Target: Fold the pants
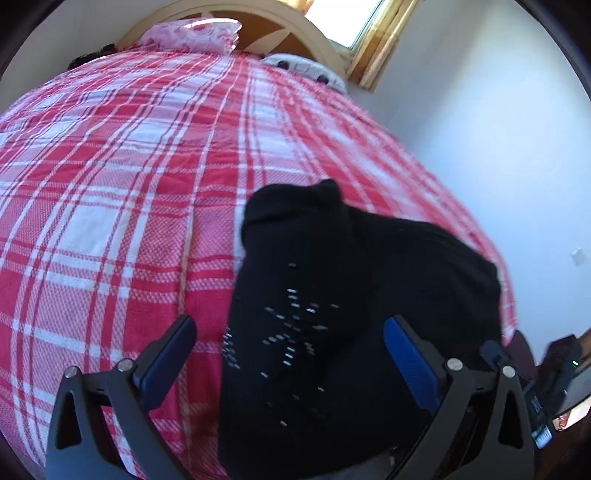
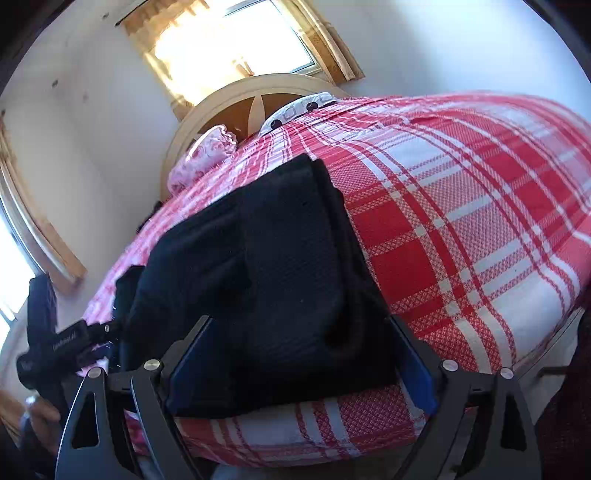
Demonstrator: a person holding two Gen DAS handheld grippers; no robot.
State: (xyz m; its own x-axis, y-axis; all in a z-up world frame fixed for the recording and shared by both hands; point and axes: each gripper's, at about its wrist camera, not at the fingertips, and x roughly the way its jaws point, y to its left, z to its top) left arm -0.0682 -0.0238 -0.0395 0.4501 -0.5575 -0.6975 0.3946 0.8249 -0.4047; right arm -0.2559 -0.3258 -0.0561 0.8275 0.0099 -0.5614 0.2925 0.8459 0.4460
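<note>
The black pants (image 1: 332, 302) lie folded in a thick bundle on the red and white plaid bedspread (image 1: 122, 177), near the bed's near edge. Small silvery studs show on the top layer in the left wrist view. My left gripper (image 1: 290, 328) is open, its blue-padded fingers spread either side of the bundle's near end, holding nothing. In the right wrist view the pants (image 2: 266, 266) fill the centre. My right gripper (image 2: 299, 332) is open, its fingers wide either side of the bundle. The left gripper (image 2: 59, 343) shows at the far left there.
A pink floral pillow (image 1: 192, 33) and a white patterned pillow (image 1: 306, 68) lie at the curved wooden headboard (image 2: 236, 110). A bright window (image 2: 229, 40) is above it. White walls flank the bed. The bedspread (image 2: 461, 221) stretches wide beyond the pants.
</note>
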